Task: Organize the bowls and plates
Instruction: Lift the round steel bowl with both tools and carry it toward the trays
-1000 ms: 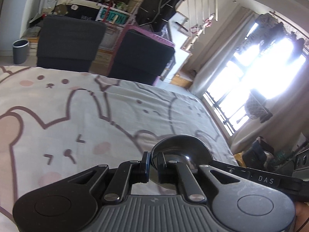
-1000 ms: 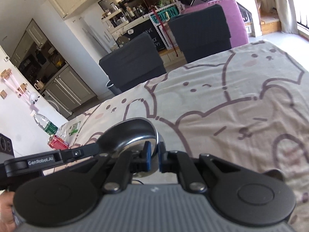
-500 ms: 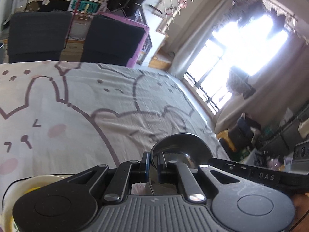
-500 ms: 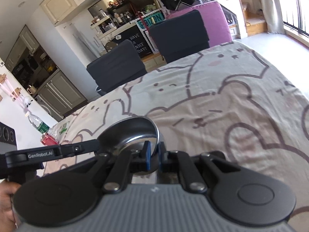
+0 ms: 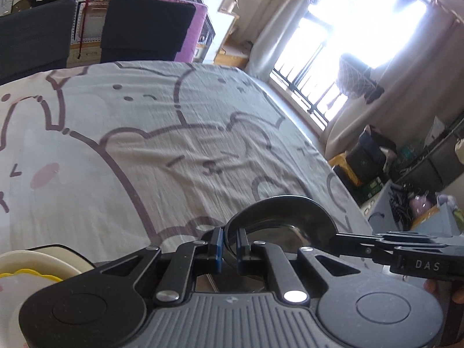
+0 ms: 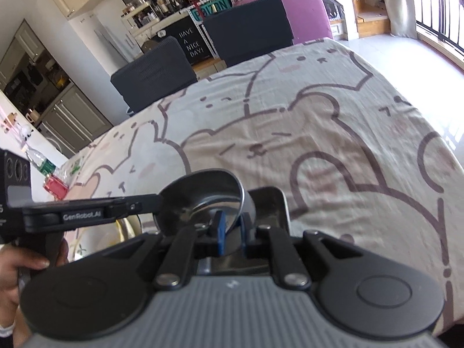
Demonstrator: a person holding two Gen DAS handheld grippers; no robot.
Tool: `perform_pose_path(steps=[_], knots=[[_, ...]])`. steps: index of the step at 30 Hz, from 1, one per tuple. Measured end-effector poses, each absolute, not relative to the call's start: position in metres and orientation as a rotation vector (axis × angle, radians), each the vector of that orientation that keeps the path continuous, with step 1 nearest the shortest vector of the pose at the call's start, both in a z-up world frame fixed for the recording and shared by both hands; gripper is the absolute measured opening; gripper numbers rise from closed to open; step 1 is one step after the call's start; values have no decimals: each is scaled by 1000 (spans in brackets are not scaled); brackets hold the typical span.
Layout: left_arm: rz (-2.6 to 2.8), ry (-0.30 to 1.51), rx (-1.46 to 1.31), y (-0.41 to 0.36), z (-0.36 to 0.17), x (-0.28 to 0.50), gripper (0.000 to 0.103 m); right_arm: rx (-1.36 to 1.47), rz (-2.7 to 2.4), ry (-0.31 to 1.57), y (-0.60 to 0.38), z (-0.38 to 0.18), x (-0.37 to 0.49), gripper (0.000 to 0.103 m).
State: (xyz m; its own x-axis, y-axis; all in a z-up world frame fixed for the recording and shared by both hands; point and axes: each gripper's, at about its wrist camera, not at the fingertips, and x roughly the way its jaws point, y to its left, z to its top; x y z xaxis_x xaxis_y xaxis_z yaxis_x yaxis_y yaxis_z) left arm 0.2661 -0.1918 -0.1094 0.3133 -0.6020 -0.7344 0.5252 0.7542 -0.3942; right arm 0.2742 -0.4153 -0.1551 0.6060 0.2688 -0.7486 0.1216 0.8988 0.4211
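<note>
Now both tools carry the shiny round steel bowl (image 5: 282,217) between them: the left tool (image 5: 227,248) has its blue-padded fingers nearly closed on the near rim, and the right tool (image 6: 231,232) pinches the opposite rim the same way. Compared with a second ago, the views have swung across the cartoon-bear cloth on the worktop (image 5: 162,150), and a cream round plate with a yellow scalloped edge (image 5: 34,266) has come into the left view's lower corner – it was absent before. In the right view the bowl sits lower, over a second steel dish (image 6: 268,200) just beside it. My guess is that the bowl is nearing its stacking spot – releasing it looks like the next step
</note>
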Motion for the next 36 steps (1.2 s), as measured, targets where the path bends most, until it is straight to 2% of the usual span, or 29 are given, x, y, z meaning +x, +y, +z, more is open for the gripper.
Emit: perform_pose_path(steps=[14, 26, 30, 36], knots=[[-732, 1046, -34, -209, -126, 268, 11, 374, 104, 1066, -409, -178, 280, 20], [-723, 1059, -36, -215, -133, 272, 13, 348, 99, 1117, -405, -190, 287, 21], [-725, 1056, -35, -216, -134, 273, 19, 331, 106, 1128, -402, -194, 289, 26], [-718, 1054, -35, -215, -134, 275, 22, 330, 115, 1132, -400, -196, 292, 29]])
